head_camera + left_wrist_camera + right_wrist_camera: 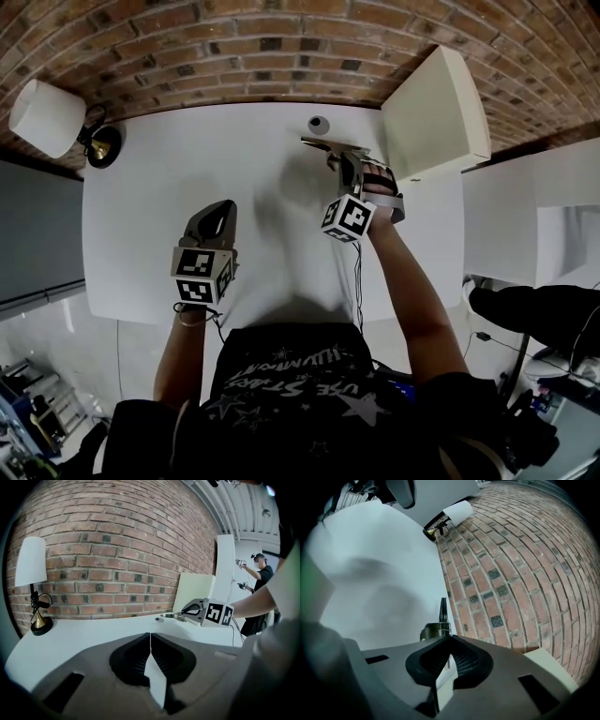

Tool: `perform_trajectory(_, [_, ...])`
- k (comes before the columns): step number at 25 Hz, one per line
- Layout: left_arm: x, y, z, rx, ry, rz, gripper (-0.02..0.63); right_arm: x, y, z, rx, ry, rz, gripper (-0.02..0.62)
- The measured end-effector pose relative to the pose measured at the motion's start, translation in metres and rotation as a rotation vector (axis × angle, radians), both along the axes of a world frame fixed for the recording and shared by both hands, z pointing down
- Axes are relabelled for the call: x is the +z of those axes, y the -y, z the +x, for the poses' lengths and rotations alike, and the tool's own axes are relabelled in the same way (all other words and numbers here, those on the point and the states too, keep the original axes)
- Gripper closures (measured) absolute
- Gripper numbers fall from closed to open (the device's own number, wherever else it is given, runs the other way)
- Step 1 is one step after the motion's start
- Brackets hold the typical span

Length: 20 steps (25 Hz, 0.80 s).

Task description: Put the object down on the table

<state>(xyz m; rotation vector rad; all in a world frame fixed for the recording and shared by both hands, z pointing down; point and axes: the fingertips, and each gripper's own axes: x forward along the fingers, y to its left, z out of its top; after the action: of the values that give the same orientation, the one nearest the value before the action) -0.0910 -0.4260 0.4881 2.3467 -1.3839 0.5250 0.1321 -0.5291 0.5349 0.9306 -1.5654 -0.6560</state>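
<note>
A slim metal tool [328,146] with a round knurled collar [436,631] and a thin dark tip [442,609] sticks out of my right gripper [349,169], which is shut on it. The tool hangs level a little above the white table [159,206], near its back edge, pointing left. In the left gripper view the tool [171,616] shows close to a small round disc [158,618] lying on the table. My left gripper [217,217] rests low over the table's front left, with its jaws [150,634] shut and nothing between them.
A lamp with a white shade [45,116] and brass base [103,146] stands at the back left corner. A cream box [435,112] sits at the back right. The brick wall [244,47] runs behind the table. A person [260,573] stands far off to the right.
</note>
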Motion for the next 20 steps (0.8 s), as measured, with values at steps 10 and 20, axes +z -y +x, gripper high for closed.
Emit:
perform_trajectory(10, [0.015,0.030,0.006,-0.030,0.006,-0.037,0.584,0.033,0.056,0.012,-0.021,-0.103,-0.020,0.580])
perform_trajectory(20, [0.029,0.038,0.005,-0.035,0.004,-0.076,0.584,0.049,0.083,0.016,-0.025,-0.152,-0.025,0.580])
